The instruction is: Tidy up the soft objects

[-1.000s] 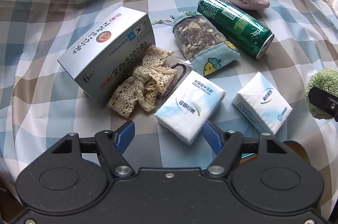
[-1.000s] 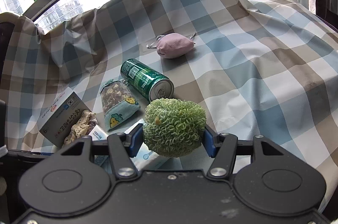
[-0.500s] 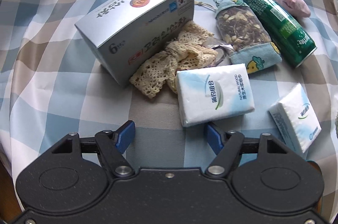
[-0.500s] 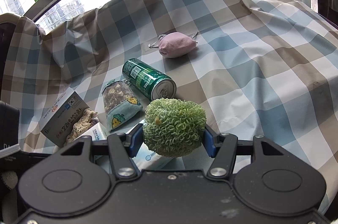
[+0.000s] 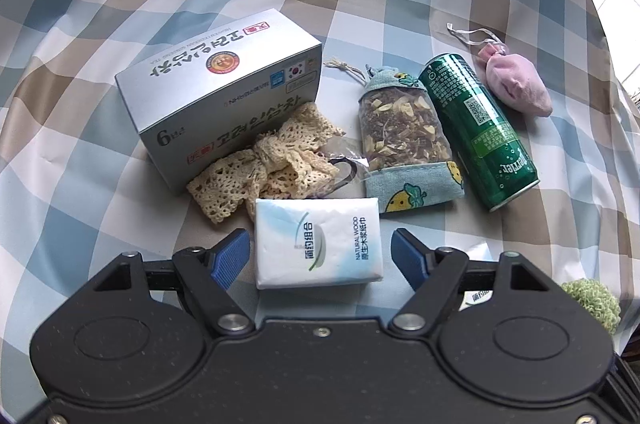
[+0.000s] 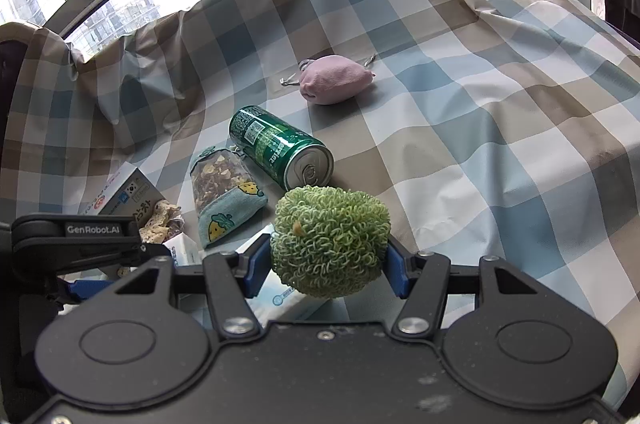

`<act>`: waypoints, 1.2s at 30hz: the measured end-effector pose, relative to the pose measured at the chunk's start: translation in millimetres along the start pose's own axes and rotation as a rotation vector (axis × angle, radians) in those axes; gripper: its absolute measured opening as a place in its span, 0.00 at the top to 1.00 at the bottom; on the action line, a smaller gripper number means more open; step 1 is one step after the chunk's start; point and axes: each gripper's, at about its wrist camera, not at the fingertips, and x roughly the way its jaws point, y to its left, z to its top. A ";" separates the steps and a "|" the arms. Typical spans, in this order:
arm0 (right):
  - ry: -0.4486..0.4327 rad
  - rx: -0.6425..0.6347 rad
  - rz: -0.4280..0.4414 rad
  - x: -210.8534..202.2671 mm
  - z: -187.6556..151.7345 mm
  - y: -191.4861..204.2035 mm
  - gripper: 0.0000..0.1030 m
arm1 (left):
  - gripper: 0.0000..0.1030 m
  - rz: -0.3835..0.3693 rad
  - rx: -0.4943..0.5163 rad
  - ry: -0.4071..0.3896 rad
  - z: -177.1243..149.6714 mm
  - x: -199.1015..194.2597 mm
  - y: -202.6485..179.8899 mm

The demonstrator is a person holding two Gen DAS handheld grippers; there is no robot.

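Note:
My left gripper (image 5: 320, 256) is open, its blue fingers on either side of a white tissue pack (image 5: 318, 242) lying on the checked cloth, not touching it. Beyond lie a cream lace piece (image 5: 264, 163), a sachet of dried herbs (image 5: 404, 139) and a pink pouch (image 5: 518, 83). My right gripper (image 6: 326, 260) is shut on a green curly ball (image 6: 330, 240) and holds it above the cloth. A second tissue pack (image 6: 280, 300) lies under it, mostly hidden.
A silver tea box (image 5: 216, 95) stands behind the lace. A green can (image 5: 478, 127) lies on its side between sachet and pouch. The left gripper's body (image 6: 80, 240) shows at the left of the right wrist view. The checked cloth (image 6: 500, 143) stretches right.
My left gripper has moved forward and right, so the tissue pack now lies between its open fingers. My right gripper still holds the green ball, almost unmoved.

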 end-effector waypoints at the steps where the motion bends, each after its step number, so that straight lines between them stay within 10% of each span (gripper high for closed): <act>1: 0.000 -0.002 -0.001 0.3 -0.1 0.0 0.44 | 0.29 0.010 0.004 0.005 -0.2 4.6 -2.3; 18: 0.010 -0.014 -0.017 3.9 -1.6 5.7 0.44 | 0.32 0.011 0.044 0.029 -4.8 23.2 -6.9; 36: -0.134 -0.090 0.022 -80.6 -13.7 22.8 0.44 | 0.32 -0.080 0.160 -0.214 -48.2 -119.2 20.2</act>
